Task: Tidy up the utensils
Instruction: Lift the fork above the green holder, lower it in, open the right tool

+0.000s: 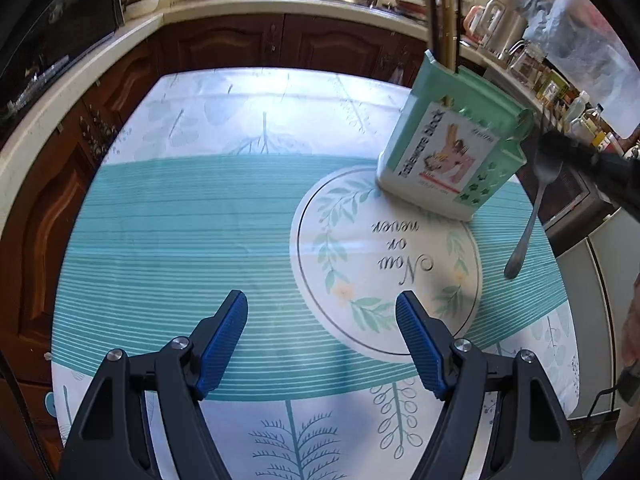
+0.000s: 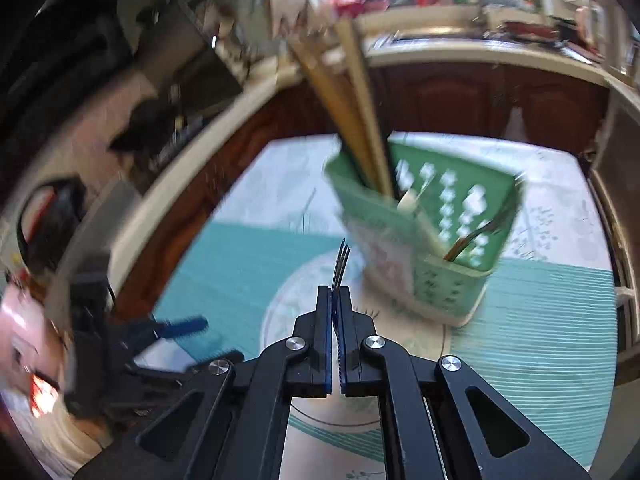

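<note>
A green utensil holder (image 1: 452,140) stands on the table at the right, with several chopsticks (image 1: 444,16) upright in it. In the right wrist view the holder (image 2: 432,236) is just ahead, blurred. My right gripper (image 2: 335,292) is shut on a metal fork (image 2: 341,264) whose tines stick out past the fingertips. In the left wrist view the fork (image 1: 534,212) hangs handle down beside the holder, held by the right gripper (image 1: 560,148). My left gripper (image 1: 322,308) is open and empty above the tablecloth (image 1: 192,224); it also shows in the right wrist view (image 2: 188,332).
Kitchen counter (image 1: 224,4) and dark wood cabinets (image 1: 280,44) wrap around the far and left sides of the table. Jars and bottles (image 1: 560,92) crowd the counter at the right. A white appliance (image 1: 600,280) stands by the table's right edge.
</note>
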Available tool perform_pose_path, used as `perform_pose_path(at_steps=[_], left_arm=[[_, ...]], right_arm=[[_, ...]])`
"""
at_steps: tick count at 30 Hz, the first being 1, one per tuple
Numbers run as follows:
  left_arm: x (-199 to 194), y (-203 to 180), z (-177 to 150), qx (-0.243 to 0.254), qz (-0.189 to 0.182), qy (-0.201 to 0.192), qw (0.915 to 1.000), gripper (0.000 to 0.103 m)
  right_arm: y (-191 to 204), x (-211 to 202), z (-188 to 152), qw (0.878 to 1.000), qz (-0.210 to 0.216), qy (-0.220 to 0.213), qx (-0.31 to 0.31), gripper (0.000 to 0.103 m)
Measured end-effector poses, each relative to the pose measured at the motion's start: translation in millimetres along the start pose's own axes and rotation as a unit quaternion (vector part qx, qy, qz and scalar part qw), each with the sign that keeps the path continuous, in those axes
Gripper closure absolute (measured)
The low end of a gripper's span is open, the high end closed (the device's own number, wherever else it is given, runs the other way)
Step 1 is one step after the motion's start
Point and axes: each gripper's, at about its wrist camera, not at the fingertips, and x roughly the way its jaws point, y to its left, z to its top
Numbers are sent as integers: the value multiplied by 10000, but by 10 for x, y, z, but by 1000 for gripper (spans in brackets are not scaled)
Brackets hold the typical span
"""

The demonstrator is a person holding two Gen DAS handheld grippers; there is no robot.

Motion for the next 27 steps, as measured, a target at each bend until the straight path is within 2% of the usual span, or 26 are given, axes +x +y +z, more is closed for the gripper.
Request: perform_pose_path(at_steps=[4,8,11,15,20,25,27], left_arm=[[-158,-123,8,109,40,-304,9995,28],[-290,-210,18,126,91,-588,9982,28],[-318,-247,15,146,87,-672,9976,28],[-298,-286,0,181,151,-660,9975,28],[-294,-240,12,64,207,-685,9974,28],[-420,-69,126,-401,273,-1009,9937,27],[-512,45,161,-696,290,-1222,9896,21]], right_arm=[[-105,-447,217,9956,125,-804,460,101],[-228,-858,482,9811,1,-1749,831,101],[-343,-1058,617,9709,-62,-2159,1034,101],[-500,-1032,771,9638,-170,-2396,1154,101],[-613,-647,779,9607,-238,-2512,1155,101],[-608,-108,617,9624,-396,-2549,855,101],[-641,17,552,9661,-342,-2437,775,101]])
